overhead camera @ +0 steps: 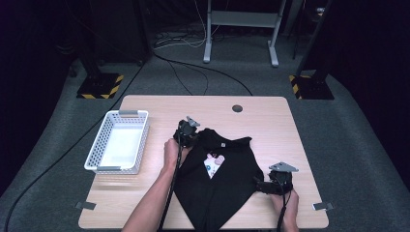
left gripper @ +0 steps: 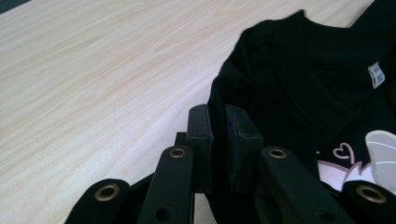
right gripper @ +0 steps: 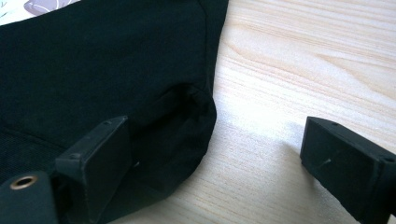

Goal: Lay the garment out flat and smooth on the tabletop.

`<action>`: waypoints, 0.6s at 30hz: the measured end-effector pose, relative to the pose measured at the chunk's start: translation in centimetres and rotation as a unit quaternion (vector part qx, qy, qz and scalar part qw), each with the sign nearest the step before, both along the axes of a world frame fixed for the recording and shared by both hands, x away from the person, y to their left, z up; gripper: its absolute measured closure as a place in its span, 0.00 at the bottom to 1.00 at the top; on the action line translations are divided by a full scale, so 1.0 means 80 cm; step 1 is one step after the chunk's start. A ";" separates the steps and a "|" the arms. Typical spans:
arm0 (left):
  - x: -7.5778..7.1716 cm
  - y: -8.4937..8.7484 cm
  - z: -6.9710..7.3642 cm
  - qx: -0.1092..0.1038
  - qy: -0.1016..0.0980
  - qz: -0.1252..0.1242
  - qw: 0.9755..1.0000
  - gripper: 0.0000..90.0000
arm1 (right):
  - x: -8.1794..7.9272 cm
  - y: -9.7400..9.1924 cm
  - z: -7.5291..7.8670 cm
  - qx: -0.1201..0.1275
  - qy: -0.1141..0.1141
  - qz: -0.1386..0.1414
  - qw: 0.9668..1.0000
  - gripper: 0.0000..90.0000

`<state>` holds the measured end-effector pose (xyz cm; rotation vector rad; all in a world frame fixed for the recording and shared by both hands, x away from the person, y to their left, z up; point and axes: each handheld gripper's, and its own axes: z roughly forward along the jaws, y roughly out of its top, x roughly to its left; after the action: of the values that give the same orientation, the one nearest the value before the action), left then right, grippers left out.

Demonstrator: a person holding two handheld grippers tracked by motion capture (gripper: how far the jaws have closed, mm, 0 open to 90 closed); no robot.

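Black shirt (overhead camera: 220, 186) lies mid-table, partly folded, collar end toward the far side, a pale print (overhead camera: 213, 163) showing in the open centre, hem hanging off the near edge. Left gripper (overhead camera: 186, 131) sits at the shirt's far-left corner; in the left gripper view its jaws are nearly together with a fold of black fabric pinched between the pads (left gripper: 233, 140), so it's clamped on the shirt. Small white tag (left gripper: 376, 74) at the collar just right of that grip. Right gripper (overhead camera: 270, 186) is at the shirt's right edge near the front of the table; in the right gripper view its jaws stand wide apart, one pad (right gripper: 100, 161) resting on the cloth by a folded-over corner, the other over bare wood, nothing gripped. Around: white mesh basket (overhead camera: 119, 141) on the table's left side, well apart from the shirt, nothing visible in it. Round cable hole (overhead camera: 237, 108) in the table (overhead camera: 270, 125) at the far edge, beyond the collar. Tape tabs at both near corners. Wood to the left of the left gripper and to the right of the right one is bare. Cables (overhead camera: 193, 67) and a grey frame (overhead camera: 240, 29) on the floor behind.
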<state>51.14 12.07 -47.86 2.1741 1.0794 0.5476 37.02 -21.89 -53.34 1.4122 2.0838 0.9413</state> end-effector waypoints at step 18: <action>0.007 0.013 -0.005 0.017 0.012 0.022 1.000 0.63 | 0.000 0.000 0.000 0.000 0.000 0.000 1.000 0.09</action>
<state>51.70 13.09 -48.28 2.1963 1.1399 0.5652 37.02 -21.89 -53.34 1.4125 2.0833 0.9410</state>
